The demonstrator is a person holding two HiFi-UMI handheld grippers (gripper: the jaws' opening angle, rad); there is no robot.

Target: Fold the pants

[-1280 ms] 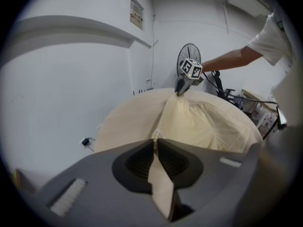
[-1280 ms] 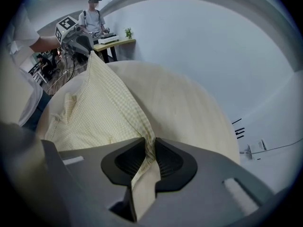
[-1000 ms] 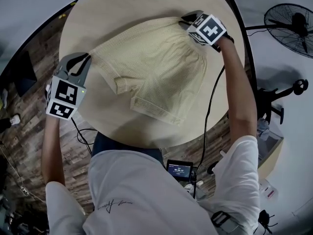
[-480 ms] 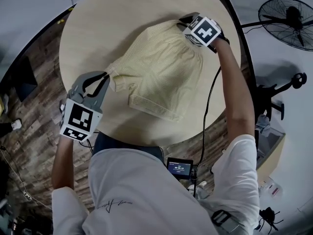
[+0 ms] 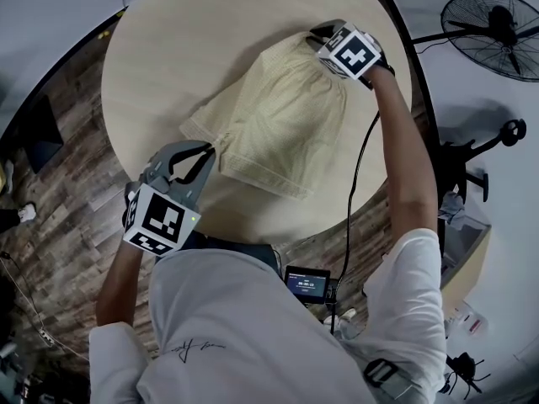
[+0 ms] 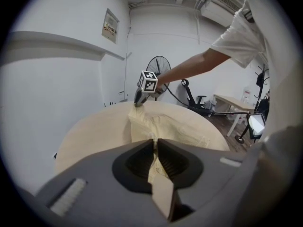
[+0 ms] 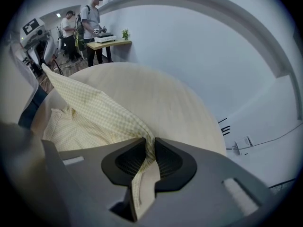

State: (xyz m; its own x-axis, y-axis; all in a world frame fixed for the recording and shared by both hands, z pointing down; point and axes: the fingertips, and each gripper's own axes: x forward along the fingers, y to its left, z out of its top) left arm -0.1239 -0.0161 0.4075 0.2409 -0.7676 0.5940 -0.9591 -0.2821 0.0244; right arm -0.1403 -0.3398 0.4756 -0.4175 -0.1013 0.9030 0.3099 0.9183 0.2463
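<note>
Over table (image 5: 185,49), right arm (image 5: 404,158) outstretched, gripper (image 5: 317,34) clamping pants (image 5: 278,116).

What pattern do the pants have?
Fine pale-yellow check; the pants show best in the right gripper view.

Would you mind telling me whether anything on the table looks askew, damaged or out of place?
Nothing is spilled or damaged. The pants lie slanted and rumpled across the table, but only because they are mid-fold: the left tongs pinch the near edge, the right tongs the far corner.
</note>
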